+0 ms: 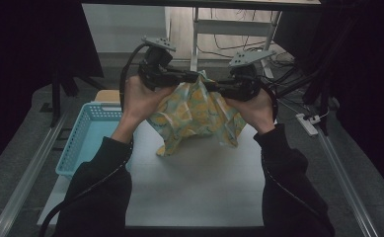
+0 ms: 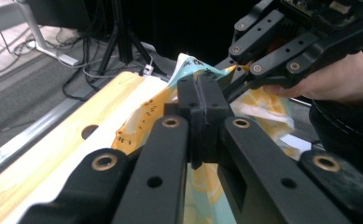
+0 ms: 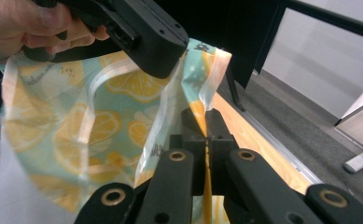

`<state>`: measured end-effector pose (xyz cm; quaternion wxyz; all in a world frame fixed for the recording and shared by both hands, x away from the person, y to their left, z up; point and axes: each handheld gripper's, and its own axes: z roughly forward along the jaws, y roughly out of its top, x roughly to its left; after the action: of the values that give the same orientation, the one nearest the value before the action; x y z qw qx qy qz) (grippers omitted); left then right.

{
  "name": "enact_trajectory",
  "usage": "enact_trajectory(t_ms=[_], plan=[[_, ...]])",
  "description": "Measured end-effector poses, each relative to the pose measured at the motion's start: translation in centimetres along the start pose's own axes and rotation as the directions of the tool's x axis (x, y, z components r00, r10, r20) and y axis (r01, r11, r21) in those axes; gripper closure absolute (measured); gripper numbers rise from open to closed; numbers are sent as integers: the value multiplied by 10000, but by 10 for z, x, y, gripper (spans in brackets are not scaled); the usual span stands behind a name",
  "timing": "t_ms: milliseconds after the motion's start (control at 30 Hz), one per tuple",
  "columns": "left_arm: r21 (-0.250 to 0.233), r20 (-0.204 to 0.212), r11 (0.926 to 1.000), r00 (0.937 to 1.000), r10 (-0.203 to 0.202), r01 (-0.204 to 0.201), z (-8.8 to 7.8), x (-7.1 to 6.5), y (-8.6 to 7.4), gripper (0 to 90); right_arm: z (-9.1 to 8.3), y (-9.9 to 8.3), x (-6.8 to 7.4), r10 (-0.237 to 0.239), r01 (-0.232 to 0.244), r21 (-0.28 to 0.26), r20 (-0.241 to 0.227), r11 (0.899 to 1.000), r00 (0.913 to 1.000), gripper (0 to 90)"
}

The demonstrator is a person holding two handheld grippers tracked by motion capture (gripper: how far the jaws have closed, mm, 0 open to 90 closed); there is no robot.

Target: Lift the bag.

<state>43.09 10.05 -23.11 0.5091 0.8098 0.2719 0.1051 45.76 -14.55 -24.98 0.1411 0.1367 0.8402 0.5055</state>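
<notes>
The 2 claws, left gripper (image 1: 192, 77) and right gripper (image 1: 214, 87), pinch the lemon cloth (image 1: 195, 114) above the white table (image 1: 199, 182). A weak pinch could let the cloth slip and drop beside the blue basket (image 1: 88, 136).

Grey floor (image 1: 21, 163), dark curtains (image 1: 26, 59), white desk frame (image 1: 229, 27).
</notes>
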Motion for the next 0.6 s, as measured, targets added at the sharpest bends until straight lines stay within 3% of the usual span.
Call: enact_trajectory(t_ms=[267,600], plan=[[-185,-426,9998,9991,7,-15,-2,6,9,900,-2,10,-1,-76,80,-118,327,9999,9994,898],[-116,-1296,9990,9907,414,-433,16,18,5,899,18,4,-10,261,-259,-38,565,9997,9981,895]])
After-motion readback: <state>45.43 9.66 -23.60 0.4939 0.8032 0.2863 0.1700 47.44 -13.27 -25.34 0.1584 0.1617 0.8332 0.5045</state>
